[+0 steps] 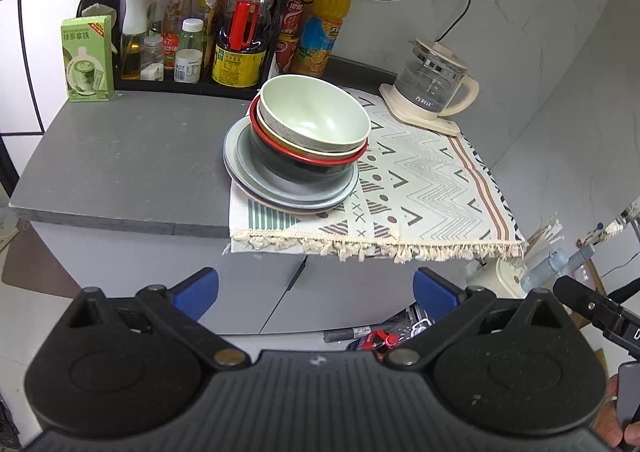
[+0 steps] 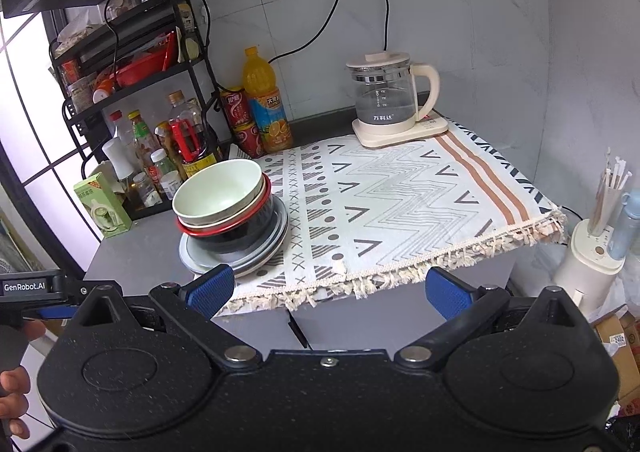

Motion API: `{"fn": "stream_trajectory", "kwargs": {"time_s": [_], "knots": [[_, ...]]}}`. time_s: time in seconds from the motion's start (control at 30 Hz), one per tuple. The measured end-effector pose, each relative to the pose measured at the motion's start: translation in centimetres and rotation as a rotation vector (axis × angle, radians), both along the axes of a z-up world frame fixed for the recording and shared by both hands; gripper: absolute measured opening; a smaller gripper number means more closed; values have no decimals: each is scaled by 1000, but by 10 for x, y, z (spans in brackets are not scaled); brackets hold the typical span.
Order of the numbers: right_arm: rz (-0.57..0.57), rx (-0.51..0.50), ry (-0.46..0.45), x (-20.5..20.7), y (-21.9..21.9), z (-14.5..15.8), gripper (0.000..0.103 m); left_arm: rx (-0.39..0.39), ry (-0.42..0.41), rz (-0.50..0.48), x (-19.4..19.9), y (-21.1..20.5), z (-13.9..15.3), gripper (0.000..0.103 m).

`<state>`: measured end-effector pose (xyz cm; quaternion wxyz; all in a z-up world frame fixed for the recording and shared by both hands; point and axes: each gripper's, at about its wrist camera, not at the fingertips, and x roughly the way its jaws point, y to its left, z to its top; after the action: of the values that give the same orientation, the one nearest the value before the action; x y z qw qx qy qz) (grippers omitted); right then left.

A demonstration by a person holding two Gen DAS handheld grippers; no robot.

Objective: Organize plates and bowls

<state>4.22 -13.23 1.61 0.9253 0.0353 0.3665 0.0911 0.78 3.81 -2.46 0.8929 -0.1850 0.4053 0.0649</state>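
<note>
1. At the counter's [image 1: 120, 156] back left corner stands a green carton [image 1: 87, 59] printed with Chinese characters and a latte picture.
2. Beside it, a black rack [image 2: 132, 92] holds sauce and oil bottles [image 1: 240, 48]; their labels are too small to read.
3. The bowls [image 1: 316, 120], pale green on top, nest over a red-rimmed black one, upon grey plates [image 1: 256, 180], at the patterned cloth's [image 1: 420, 188] left edge.
4. Red cans [image 2: 236, 108] and an orange juice bottle [image 2: 264, 100] stand behind.
5. The glass kettle [image 2: 384, 96], lettered in Chinese, occupies the back right corner.
6. Your left gripper [image 1: 316, 292] and right gripper [image 2: 328, 288] hover before the counter's front edge, both spread wide, empty. One reads "GenRobot.AI".
</note>
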Motion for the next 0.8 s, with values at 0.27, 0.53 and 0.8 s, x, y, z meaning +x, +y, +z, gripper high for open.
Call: {"fn": "stream_trajectory", "kwargs": {"time_s": [0.27,0.53,0.8], "knots": [[21,-16,8,-28,8,4,103,49,-24,-28,-26,-8,10,102],[33,-28,-29,-47,9,10,103,106,-65,-50,-39,-16,19,102],[6,1,-33,-46,6,11,103,133,-96,-59,-38,-14,31,102]]}}
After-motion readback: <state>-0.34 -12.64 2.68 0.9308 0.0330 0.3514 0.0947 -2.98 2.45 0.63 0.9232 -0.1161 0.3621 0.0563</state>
